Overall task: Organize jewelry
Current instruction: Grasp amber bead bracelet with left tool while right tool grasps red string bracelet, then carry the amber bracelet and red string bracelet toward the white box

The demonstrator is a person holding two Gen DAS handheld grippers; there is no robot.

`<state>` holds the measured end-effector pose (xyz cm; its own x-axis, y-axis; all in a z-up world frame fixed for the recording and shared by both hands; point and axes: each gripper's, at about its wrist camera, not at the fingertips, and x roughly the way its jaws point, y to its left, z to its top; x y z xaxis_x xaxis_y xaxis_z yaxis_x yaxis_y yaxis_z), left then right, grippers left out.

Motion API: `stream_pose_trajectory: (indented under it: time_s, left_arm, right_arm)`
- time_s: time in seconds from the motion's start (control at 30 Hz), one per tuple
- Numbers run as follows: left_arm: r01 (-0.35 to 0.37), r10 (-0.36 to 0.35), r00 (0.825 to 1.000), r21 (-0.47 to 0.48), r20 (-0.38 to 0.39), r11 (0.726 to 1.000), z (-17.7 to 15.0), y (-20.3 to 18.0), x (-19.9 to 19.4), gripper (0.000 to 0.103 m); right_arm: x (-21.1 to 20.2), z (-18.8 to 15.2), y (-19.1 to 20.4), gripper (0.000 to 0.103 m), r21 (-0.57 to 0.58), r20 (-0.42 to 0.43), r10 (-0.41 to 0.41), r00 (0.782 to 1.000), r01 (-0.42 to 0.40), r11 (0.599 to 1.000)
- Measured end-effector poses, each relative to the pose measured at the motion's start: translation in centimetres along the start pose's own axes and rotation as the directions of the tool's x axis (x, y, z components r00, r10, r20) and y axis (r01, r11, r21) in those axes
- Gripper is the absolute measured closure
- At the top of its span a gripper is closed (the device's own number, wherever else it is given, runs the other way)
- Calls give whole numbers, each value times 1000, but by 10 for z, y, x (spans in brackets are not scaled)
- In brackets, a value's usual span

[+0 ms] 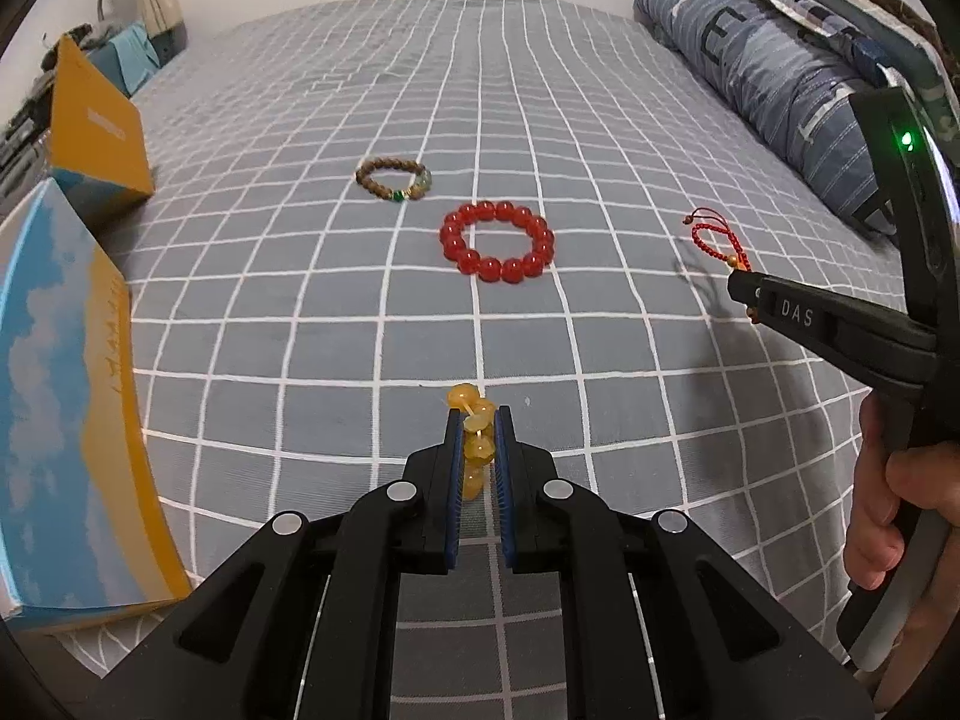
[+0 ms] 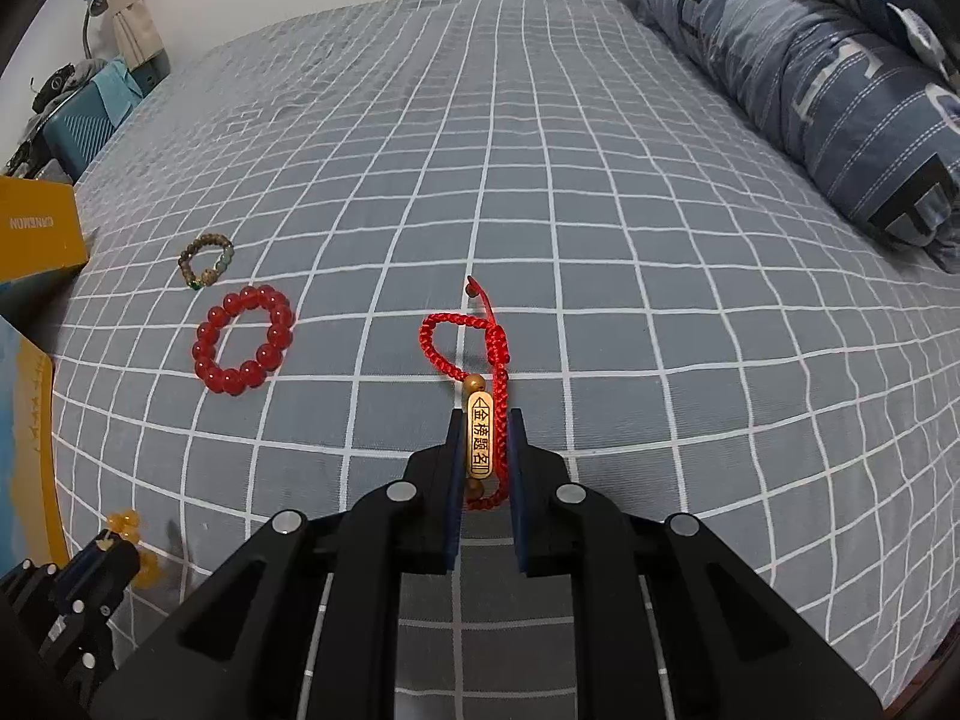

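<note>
Left gripper (image 1: 478, 420): jaws nearly closed, clamped on the yellow bead bracelet (image 1: 474, 438), whose beads stick out past the fingertips. Right gripper (image 2: 486, 420): jaws narrowly parted around the red cord bracelet (image 2: 474, 372) — its gold tag (image 2: 480, 441) sits between the pads, the cord loop lying ahead on the bedsheet (image 2: 600, 240). Whether the pads press it, cannot tell.

Red bead bracelet (image 1: 497, 242) and brown bead bracelet (image 1: 393, 179) lie flat mid-bed, near each other but apart. Wide open sheet beyond them.

Left edge: blue-and-yellow box (image 1: 72, 420) close beside the left gripper, orange box (image 1: 96, 132) further back. Right edge: rolled blue quilt (image 2: 810, 78).

Surface — grey sheet with white grid. White wall behind.
</note>
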<state>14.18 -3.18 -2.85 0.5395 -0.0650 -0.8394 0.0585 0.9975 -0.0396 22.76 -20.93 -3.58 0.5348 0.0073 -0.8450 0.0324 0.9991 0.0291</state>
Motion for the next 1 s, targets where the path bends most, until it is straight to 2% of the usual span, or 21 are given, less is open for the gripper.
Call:
stream_pose_trajectory:
  time_s: [0.5, 0.7, 1.0]
  left_arm:
    - [-15, 19, 995, -47, 96, 999, 13, 29, -39, 94]
    - [-31, 42, 986, -65, 162, 997, 16, 48, -75, 94]
    - [-60, 84, 971, -110, 223, 992, 16, 78, -118, 94]
  right_arm:
    - [-44, 4, 10, 91, -1, 100, -8, 995, 9, 1000]
    - [-69, 3, 22, 91, -18, 141, 14, 990, -11, 1000]
    - [-102, 2, 54, 91, -62, 195, 59, 979, -48, 997]
